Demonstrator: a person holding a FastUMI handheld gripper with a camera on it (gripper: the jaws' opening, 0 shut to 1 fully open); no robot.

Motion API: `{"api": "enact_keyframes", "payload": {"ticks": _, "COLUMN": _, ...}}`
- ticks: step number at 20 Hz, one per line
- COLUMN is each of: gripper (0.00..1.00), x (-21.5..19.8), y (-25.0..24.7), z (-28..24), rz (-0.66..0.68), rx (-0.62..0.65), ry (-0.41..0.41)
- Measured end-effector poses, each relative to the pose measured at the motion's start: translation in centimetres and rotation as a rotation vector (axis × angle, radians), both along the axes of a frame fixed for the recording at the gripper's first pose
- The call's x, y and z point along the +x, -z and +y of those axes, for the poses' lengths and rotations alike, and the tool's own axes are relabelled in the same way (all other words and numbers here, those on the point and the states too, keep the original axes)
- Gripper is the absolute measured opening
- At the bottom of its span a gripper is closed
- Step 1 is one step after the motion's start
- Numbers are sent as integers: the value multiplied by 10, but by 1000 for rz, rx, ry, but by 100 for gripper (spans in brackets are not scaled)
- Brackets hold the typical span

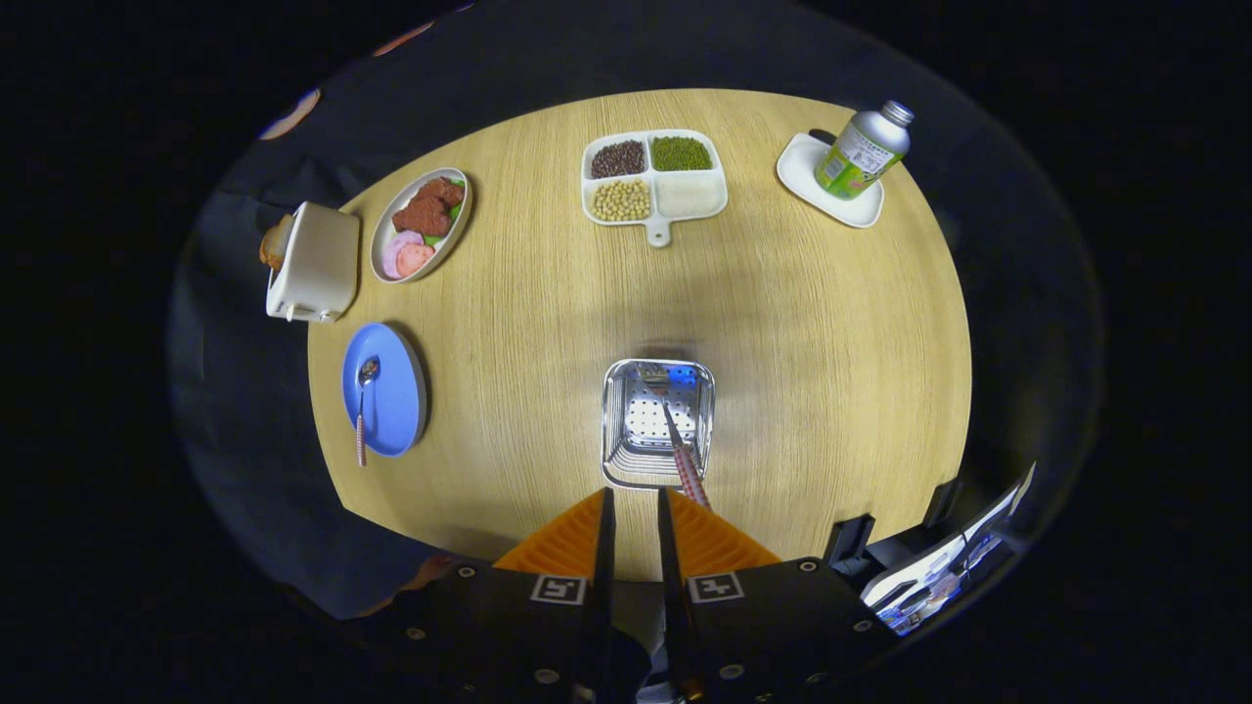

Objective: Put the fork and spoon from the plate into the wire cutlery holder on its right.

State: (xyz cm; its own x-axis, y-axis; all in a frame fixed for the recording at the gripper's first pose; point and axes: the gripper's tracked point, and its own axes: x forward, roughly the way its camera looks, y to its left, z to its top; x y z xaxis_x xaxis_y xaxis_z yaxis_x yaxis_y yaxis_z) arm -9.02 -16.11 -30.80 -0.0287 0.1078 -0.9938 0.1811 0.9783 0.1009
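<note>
The claw (632,508) hangs over the cutlery holder (657,422) at lower centre, fingers nearly together but grasping nothing. The fork (675,435) leans inside the holder. The spoon (363,406) lies on the blue plate (391,391) at left of the bench (802,323).

Blue plate (393,391), silver wire cutlery holder (622,430), pale wood-grain table (802,332), green-labelled bottle (863,150)

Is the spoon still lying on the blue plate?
Touching. The gripper view shows the spoon lying across the blue plate, its handle tip overhanging the rim, far from the hand-held gripper.
</note>
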Motion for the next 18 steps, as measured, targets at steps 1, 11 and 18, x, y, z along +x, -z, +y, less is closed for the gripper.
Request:
{"api": "enact_keyframes", "payload": {"ticks": 1, "gripper": 30, "x": 5, "y": -3, "z": 6, "rz": -32, "rx": 12, "ry": 6}}
{"api": "enact_keyframes", "payload": {"ticks": 11, "gripper": 64, "x": 26, "y": -32, "z": 94, "rz": -158, "rx": 146, "ry": 38}}
{"api": "enact_keyframes", "payload": {"ticks": 18, "gripper": 95, "x": 27, "y": -30, "z": 176, "rz": -157, "rx": 181, "ry": -33}}
